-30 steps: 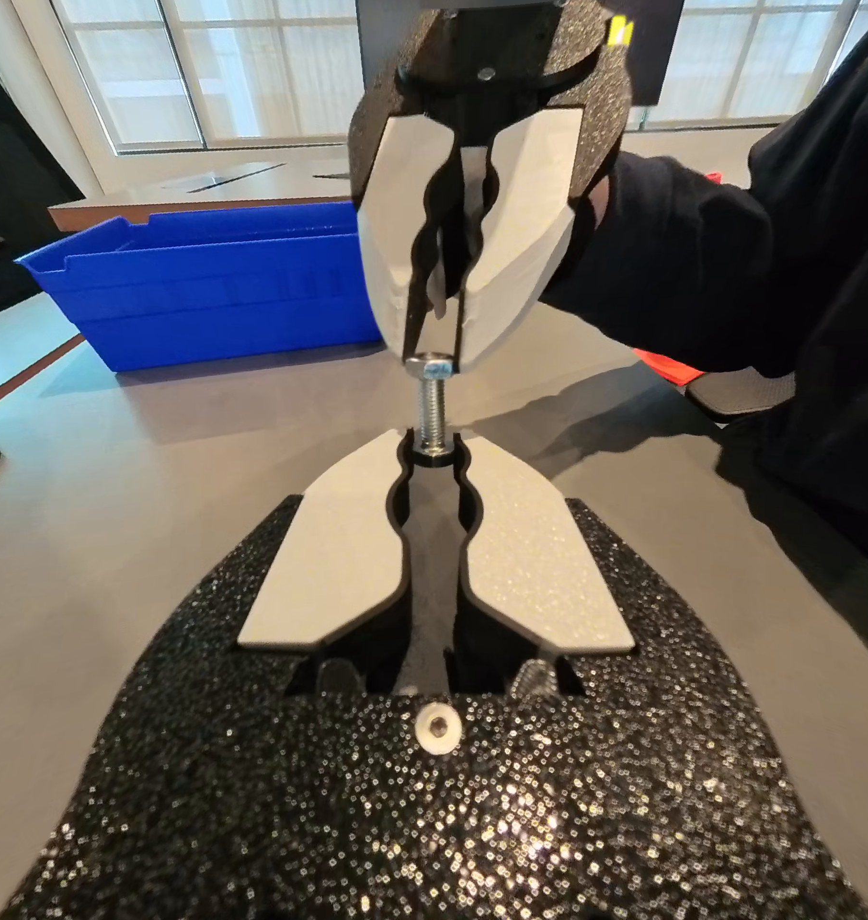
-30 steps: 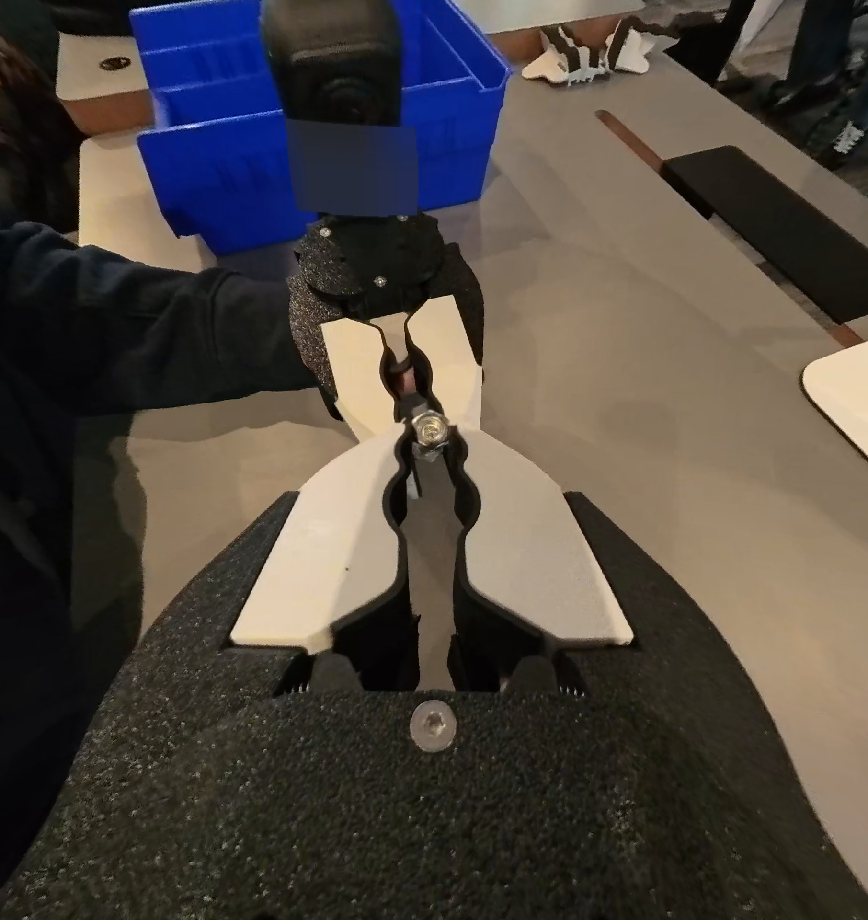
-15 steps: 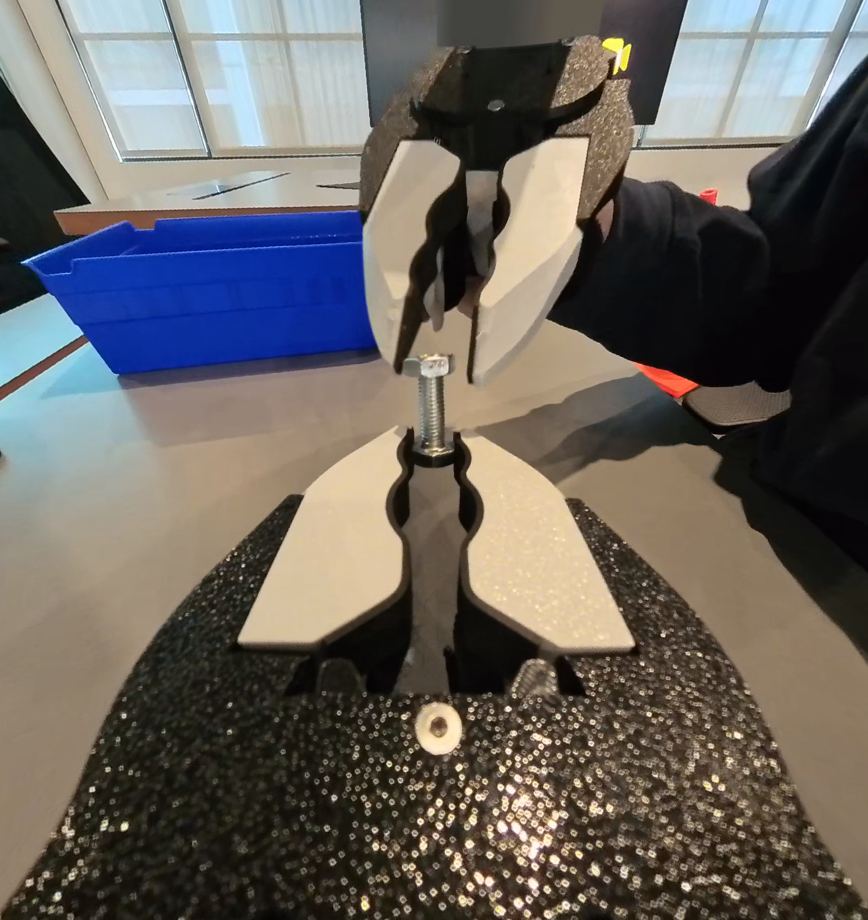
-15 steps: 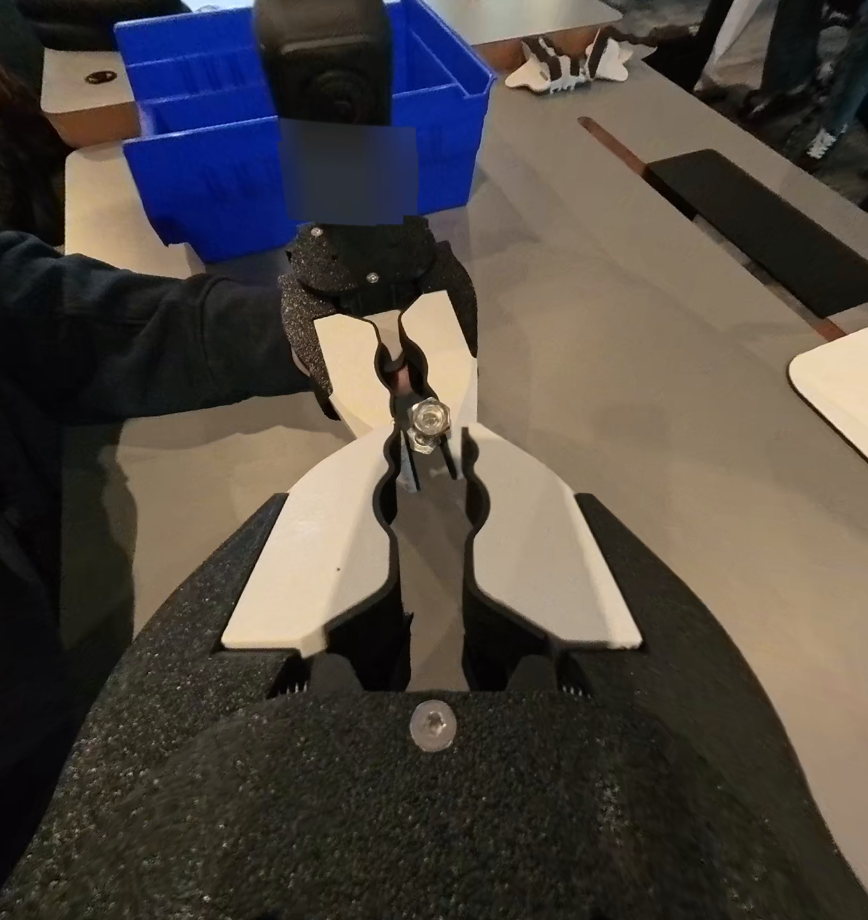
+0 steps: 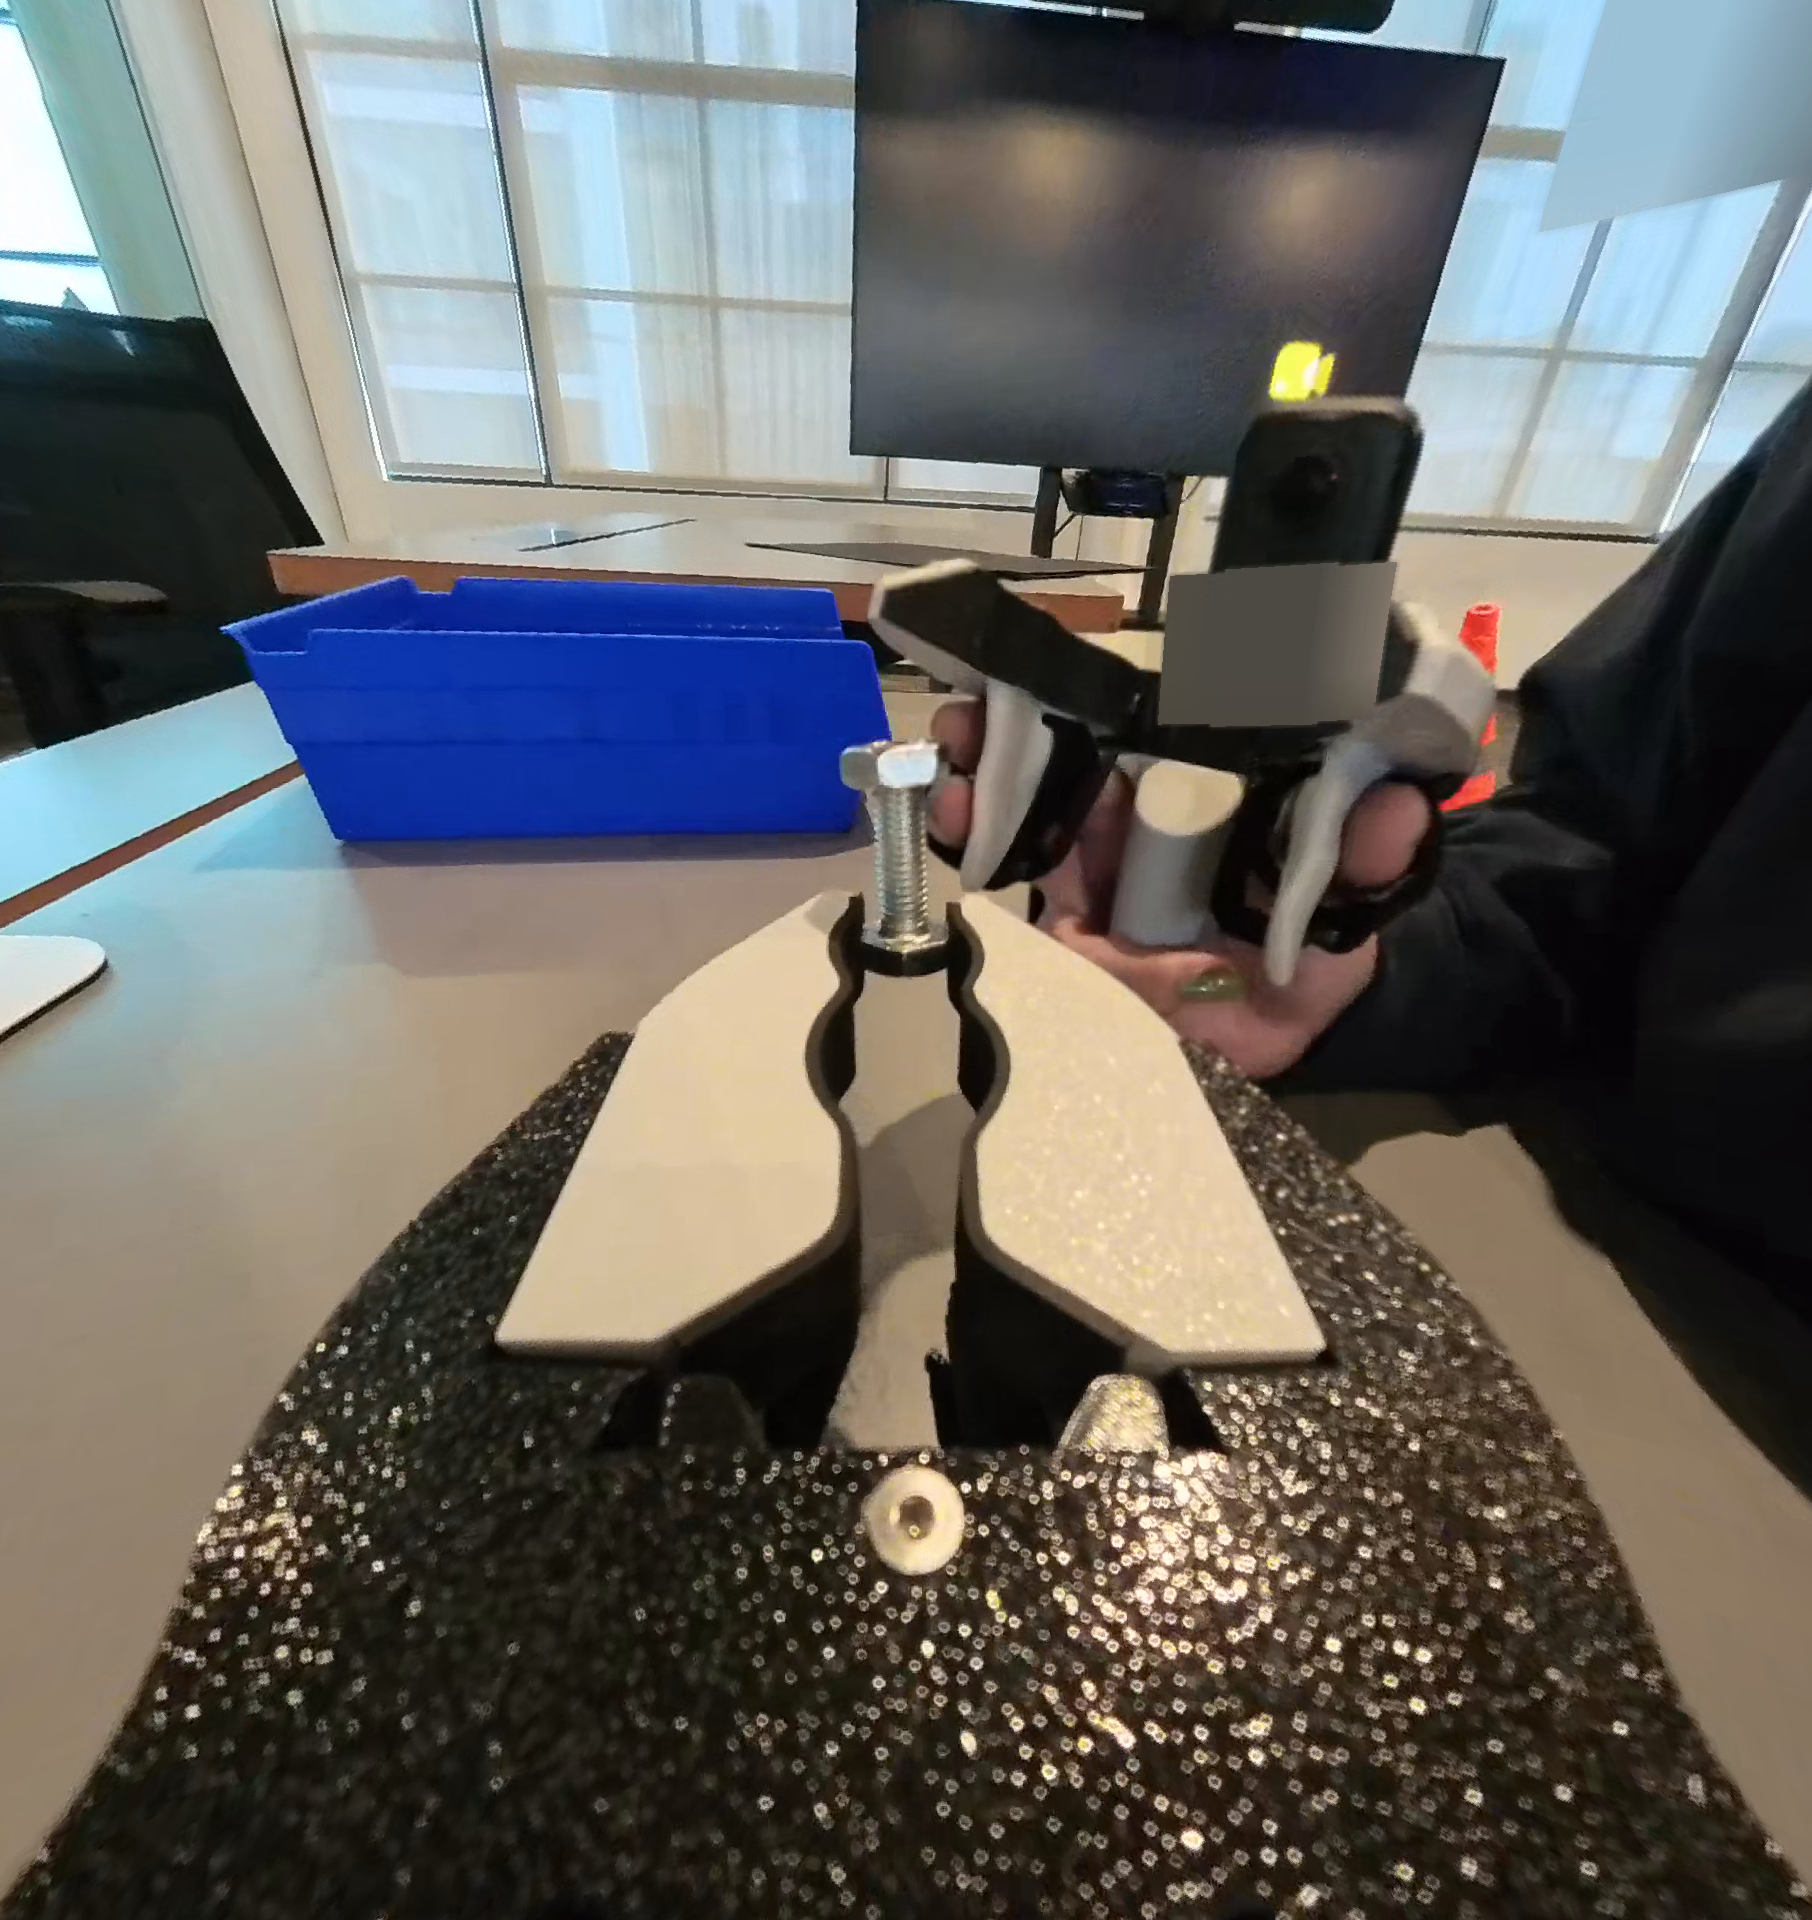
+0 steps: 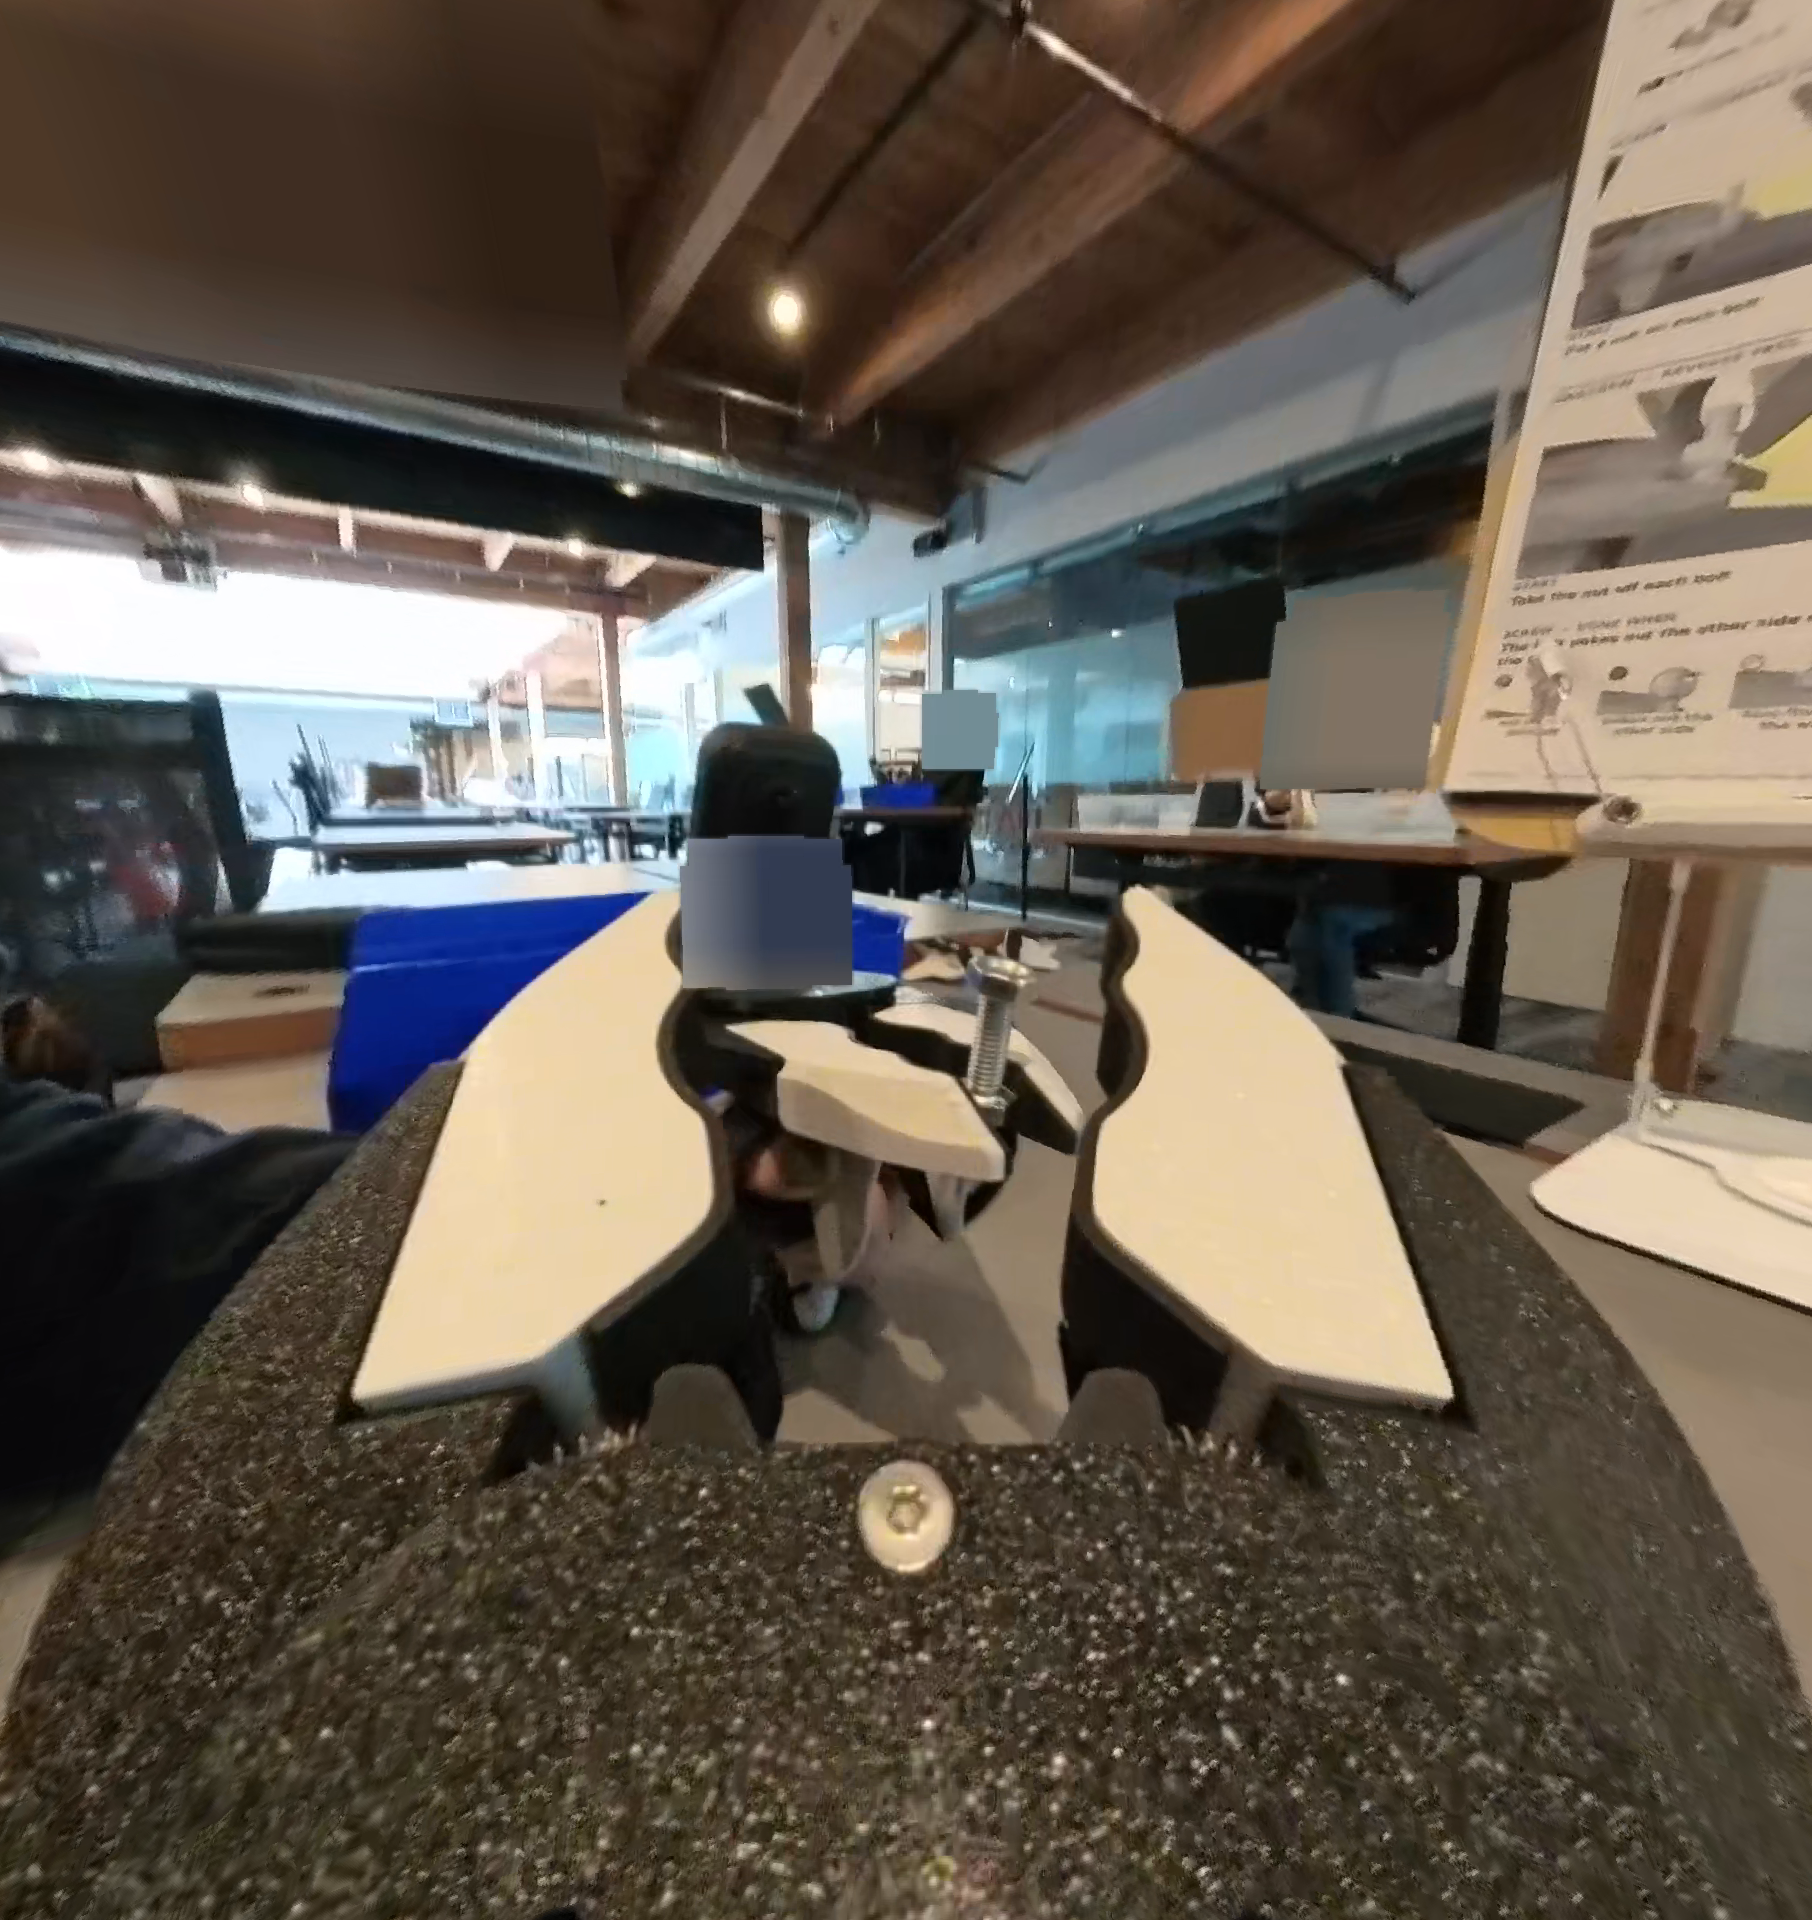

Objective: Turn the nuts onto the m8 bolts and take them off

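My left gripper (image 5: pixel 902 940) is shut on a hex nut (image 5: pixel 902 943) at its fingertips. A silver bolt (image 5: pixel 900 831) stands upright in that nut, with its hex head on top and nothing touching it. My right gripper (image 6: pixel 897 935) is open wide and holds nothing. In the left wrist view it (image 5: pixel 1141 686) hangs level just right of the bolt, held by a hand. The right wrist view shows the bolt (image 6: pixel 990 1029) and the left gripper (image 6: pixel 995 1101) beyond its spread fingers (image 6: pixel 590 1060).
A blue bin (image 5: pixel 569 717) stands on the grey table (image 5: pixel 258 1039) behind the bolt and shows in the right wrist view (image 6: pixel 445 977). A white stand with an instruction sheet (image 6: pixel 1712 416) is at the right. A dark sleeve (image 5: pixel 1660 831) reaches in from the right. Across from one pair of fingers to the other is roughly 6 centimetres.
My right gripper let go of the bolt head, opened wide, and swung from above the bolt down to its right side. My left gripper kept its hold on the nut.
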A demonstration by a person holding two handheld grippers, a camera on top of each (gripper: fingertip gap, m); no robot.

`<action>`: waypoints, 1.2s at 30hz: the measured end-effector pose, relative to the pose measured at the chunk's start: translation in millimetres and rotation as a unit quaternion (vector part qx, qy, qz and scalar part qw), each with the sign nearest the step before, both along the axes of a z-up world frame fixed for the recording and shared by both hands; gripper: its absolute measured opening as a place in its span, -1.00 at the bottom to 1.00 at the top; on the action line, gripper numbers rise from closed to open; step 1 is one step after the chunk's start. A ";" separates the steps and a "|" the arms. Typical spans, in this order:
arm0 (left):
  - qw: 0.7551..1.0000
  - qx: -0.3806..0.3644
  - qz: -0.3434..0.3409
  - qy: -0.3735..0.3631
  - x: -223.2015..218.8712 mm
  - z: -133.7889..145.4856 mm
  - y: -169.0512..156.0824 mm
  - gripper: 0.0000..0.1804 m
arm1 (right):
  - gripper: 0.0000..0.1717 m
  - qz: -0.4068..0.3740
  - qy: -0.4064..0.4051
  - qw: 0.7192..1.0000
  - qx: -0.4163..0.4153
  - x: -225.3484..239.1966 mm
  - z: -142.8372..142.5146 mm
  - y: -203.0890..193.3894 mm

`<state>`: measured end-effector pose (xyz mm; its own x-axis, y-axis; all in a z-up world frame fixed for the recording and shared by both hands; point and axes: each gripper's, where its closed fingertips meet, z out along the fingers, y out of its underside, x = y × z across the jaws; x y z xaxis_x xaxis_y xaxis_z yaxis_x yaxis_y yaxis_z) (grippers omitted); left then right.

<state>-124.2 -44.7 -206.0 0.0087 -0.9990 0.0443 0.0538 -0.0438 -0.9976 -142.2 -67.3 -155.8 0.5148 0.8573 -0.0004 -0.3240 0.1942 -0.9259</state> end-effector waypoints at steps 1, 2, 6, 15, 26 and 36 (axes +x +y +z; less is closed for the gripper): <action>1.000 -0.001 -0.002 0.000 0.2 0.1 -0.2 -0.84 | -0.14 0.007 0.006 1.000 -0.005 -2.4 -0.2 0.3; 1.000 -0.002 -0.003 0.000 0.5 0.0 -0.2 -0.84 | -0.13 0.017 0.009 1.000 -0.015 -5.2 -0.9 1.5; 1.000 -0.001 -0.006 -0.001 1.5 0.1 -1.0 -0.84 | -0.12 0.049 -0.004 0.997 -0.057 -14.3 -11.3 4.6; 1.000 -0.005 -0.008 -0.003 1.0 0.6 -0.6 -0.84 | -0.22 0.055 0.002 0.997 -0.058 -9.3 -13.6 1.8; 1.000 -0.004 -0.009 0.000 1.6 -0.3 -1.1 -0.84 | -0.33 0.067 0.001 0.996 -0.054 -7.5 -12.9 -4.2; 1.000 -0.003 -0.009 0.001 1.8 -0.9 -1.6 -0.84 | -0.39 0.075 -0.004 0.996 -0.058 -8.9 -14.4 -5.7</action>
